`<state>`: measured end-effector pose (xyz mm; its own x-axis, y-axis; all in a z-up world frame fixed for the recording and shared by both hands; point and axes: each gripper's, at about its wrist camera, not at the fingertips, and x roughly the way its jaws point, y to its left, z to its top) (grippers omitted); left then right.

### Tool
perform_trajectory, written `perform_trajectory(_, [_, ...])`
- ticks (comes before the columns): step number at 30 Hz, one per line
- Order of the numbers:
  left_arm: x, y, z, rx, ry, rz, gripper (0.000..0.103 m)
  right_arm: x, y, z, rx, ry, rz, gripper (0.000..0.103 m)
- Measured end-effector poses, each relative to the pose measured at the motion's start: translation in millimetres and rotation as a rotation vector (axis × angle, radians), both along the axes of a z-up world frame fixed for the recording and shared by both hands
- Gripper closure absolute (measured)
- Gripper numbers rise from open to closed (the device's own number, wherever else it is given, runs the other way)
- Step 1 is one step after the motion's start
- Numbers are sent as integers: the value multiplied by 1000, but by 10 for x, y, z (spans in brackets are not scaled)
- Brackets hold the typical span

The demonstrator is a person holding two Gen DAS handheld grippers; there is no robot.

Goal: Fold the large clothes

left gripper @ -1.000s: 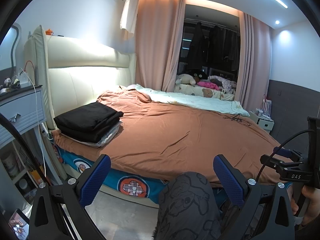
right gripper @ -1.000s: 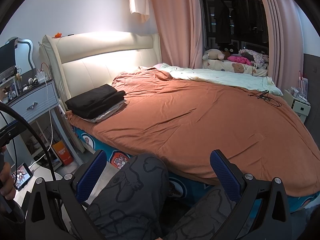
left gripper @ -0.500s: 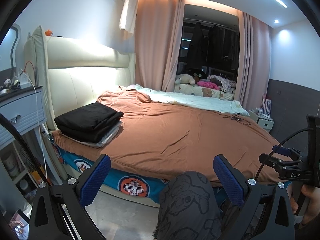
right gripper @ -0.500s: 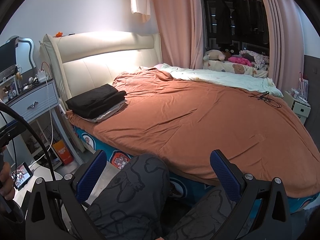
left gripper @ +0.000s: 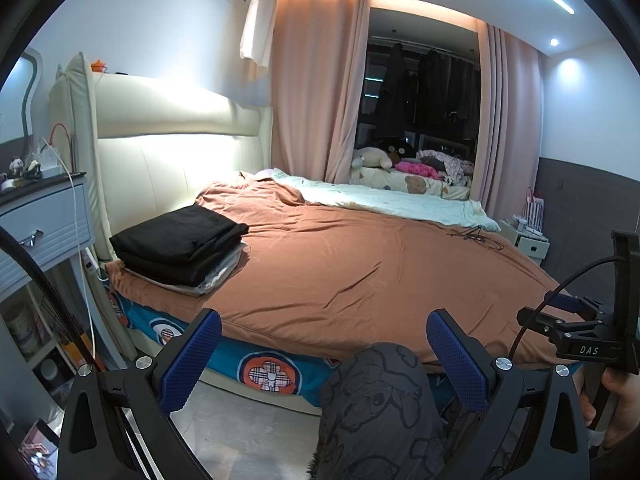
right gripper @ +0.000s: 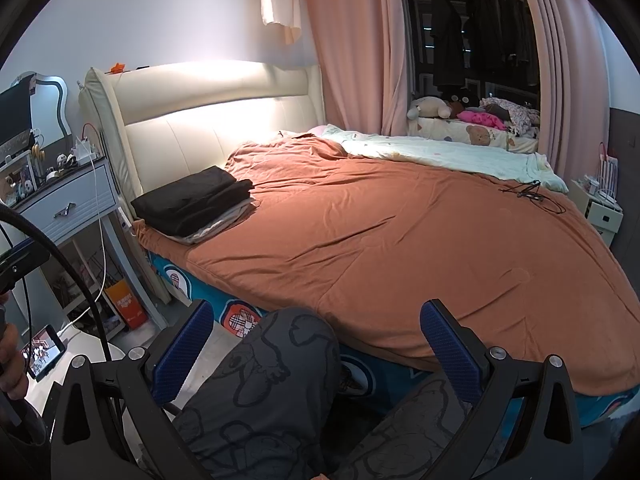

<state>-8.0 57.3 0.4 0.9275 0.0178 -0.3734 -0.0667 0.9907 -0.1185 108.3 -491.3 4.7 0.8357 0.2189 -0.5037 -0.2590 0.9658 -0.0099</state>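
Note:
A stack of folded black clothes [left gripper: 180, 242] on a pale folded piece lies at the near left corner of the bed, by the headboard; it also shows in the right wrist view [right gripper: 194, 204]. My left gripper [left gripper: 324, 344] is open and empty, held low in front of the bed above the person's knee [left gripper: 376, 392]. My right gripper [right gripper: 316, 340] is open and empty, also in front of the bed edge over the person's legs [right gripper: 272, 380]. The right gripper's body shows at the right edge of the left wrist view [left gripper: 588, 336].
The bed has a brown cover [left gripper: 360, 264], a pale green blanket [left gripper: 392, 200] at its far side and a black cable [right gripper: 532, 194]. A grey nightstand [left gripper: 44, 220] stands left of the headboard [right gripper: 208, 120]. A phone [right gripper: 42, 350] lies at lower left.

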Motion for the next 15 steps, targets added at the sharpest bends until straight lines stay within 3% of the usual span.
perform_trajectory(15, [40, -30, 19, 31, 17, -13, 0, 3, -24, -2, 10, 8, -3, 0])
